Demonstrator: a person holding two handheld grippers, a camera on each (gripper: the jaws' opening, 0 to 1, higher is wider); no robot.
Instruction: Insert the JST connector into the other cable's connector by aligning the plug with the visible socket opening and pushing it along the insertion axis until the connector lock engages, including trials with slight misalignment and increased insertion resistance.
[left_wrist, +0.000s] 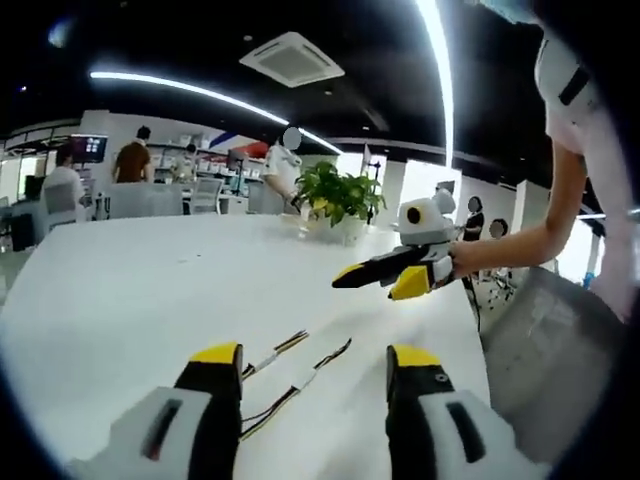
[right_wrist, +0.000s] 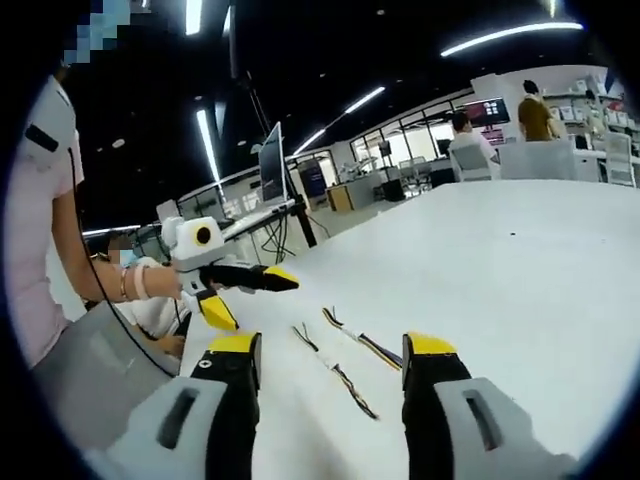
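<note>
Two short cables with thin multi-coloured wires and small white JST connectors lie side by side on the white table (left_wrist: 150, 290). One cable (left_wrist: 275, 355) is the nearer to my left jaw and the other cable (left_wrist: 300, 383) runs between the jaws. My left gripper (left_wrist: 315, 356) is open above them, holding nothing. My right gripper (left_wrist: 368, 286) hovers open beyond them, held in a person's hand. In the right gripper view the cables (right_wrist: 350, 390) (right_wrist: 360, 343) lie just ahead of the open right gripper (right_wrist: 333, 345). The left gripper (right_wrist: 262, 304) hangs open at the left.
A potted plant (left_wrist: 340, 195) stands at the table's far edge. A person in a white top (left_wrist: 580, 150) stands at the table's side beside a grey chair back (left_wrist: 545, 345). A monitor on a stand (right_wrist: 270, 165) and several seated people (right_wrist: 470, 140) are further off.
</note>
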